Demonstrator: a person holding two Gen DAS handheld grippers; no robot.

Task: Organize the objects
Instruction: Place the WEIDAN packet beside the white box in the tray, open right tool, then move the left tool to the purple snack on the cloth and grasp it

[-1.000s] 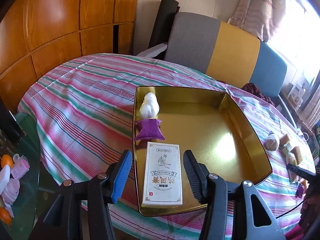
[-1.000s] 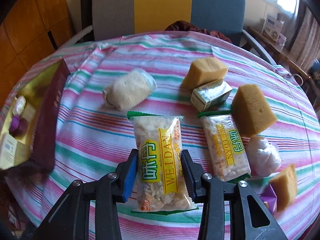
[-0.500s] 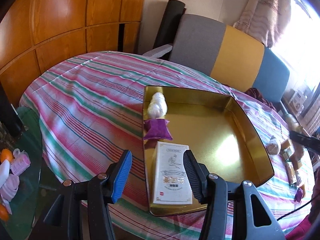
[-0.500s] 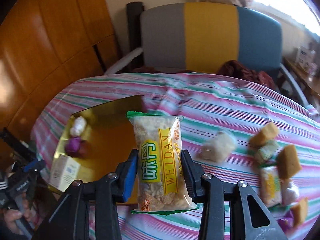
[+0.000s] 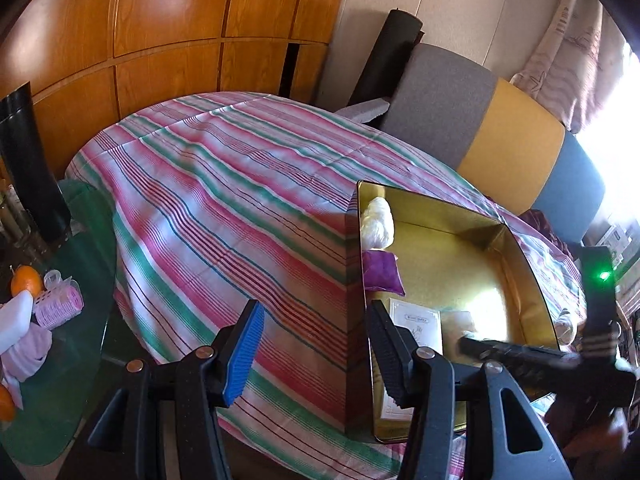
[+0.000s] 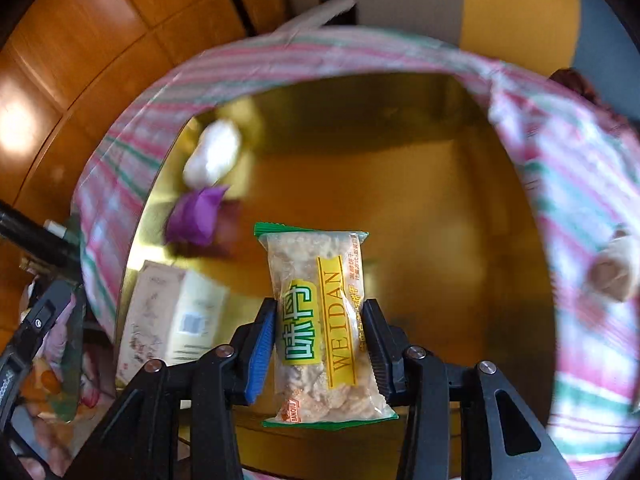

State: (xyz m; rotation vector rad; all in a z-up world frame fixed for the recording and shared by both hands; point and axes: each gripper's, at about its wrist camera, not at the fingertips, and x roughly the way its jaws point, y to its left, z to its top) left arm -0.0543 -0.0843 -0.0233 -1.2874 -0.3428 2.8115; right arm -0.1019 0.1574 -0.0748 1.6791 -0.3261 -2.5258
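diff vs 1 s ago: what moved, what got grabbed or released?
The right tongs carried the WEIDAN snack pack from the table's cluttered side to above the gold tray; the jaws are starting to open, pack between them. The left tongs, empty and open, slid off the white box to the tray's outer edge. The box, purple pouch and white bundle stayed put.

Ahead of me, a round table [image 5: 224, 208] carries a cloth striped pink, green and white. Wooden wall panels [image 5: 160, 40] run behind it at left. A chair [image 5: 496, 136] with grey, yellow and blue sections stands at the far side. At right, strong daylight enters a window [image 5: 616, 120] beside a patterned curtain [image 5: 560, 68].
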